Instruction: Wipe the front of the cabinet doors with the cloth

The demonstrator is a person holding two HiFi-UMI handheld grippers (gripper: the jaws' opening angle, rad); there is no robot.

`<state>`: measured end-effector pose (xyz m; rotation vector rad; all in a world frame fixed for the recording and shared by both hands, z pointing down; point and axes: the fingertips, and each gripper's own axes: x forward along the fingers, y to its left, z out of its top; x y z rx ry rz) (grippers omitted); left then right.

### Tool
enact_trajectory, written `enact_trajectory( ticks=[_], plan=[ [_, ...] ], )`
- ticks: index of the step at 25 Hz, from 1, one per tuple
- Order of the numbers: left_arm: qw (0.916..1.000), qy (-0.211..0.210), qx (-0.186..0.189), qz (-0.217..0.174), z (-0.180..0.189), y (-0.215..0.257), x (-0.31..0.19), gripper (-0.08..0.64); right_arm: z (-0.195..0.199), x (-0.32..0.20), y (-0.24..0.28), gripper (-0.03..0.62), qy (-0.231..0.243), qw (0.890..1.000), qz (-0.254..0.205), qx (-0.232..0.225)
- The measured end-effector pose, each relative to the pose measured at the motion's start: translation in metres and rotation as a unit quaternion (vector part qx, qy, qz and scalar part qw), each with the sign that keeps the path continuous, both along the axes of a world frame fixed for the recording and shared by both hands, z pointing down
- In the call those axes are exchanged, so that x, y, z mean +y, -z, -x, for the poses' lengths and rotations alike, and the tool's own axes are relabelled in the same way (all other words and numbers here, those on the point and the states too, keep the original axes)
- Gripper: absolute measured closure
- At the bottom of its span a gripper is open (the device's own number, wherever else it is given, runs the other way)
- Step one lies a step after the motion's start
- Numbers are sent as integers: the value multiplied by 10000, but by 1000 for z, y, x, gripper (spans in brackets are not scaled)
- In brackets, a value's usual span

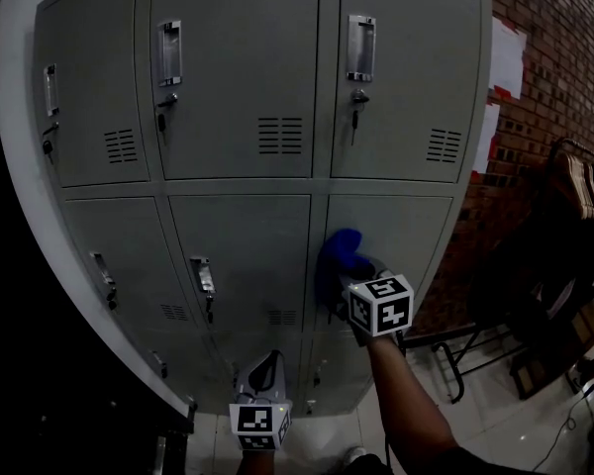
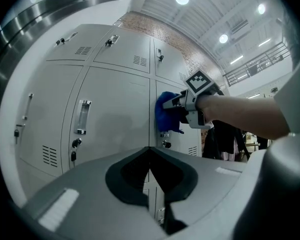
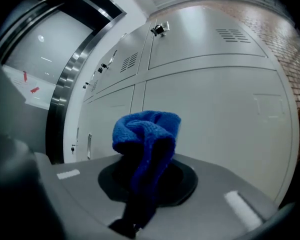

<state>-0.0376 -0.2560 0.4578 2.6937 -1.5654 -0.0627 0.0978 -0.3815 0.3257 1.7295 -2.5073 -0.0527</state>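
The grey metal locker cabinet (image 1: 240, 87) fills the head view, with two rows of doors, handles and vents. My right gripper (image 1: 343, 271) is shut on a bunched blue cloth (image 1: 339, 253) and holds it against the left part of the lower right door (image 1: 411, 234). In the right gripper view the cloth (image 3: 147, 133) bulges out of the jaws in front of that door (image 3: 215, 119). My left gripper (image 1: 265, 364) hangs lower, near the cabinet's base, jaws shut and empty. The left gripper view shows its jaws meeting, with the cloth (image 2: 165, 111) beyond.
A brick wall (image 1: 540, 137) with white sheets (image 1: 507, 59) stands right of the cabinet. Dark folding furniture (image 1: 574, 206) and a metal frame (image 1: 467, 349) sit on the tiled floor to the right. Keys hang in the upper doors' locks (image 1: 356, 102). The left side is dark.
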Motion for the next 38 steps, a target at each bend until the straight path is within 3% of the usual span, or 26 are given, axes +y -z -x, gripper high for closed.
enact_trajectory(
  ticks=[8,29,34,38],
  plan=[
    [10000,-43,-19,66,-5,-4,1,546,-22,3,-2,537,-140,9998,41,99],
    [9997,-219,1,119,-18,-11,5,546,-201,25,-20,537,-1617,9860,227,330],
    [9997,-230,-44,108,-18,-11,7,546,-221,29,-25,537,-1817,9821,278,423],
    [9996,-260,-78,125,-22,-12,7,546,-208,37,-21,538,-1742,9840,181,341]
  ],
)
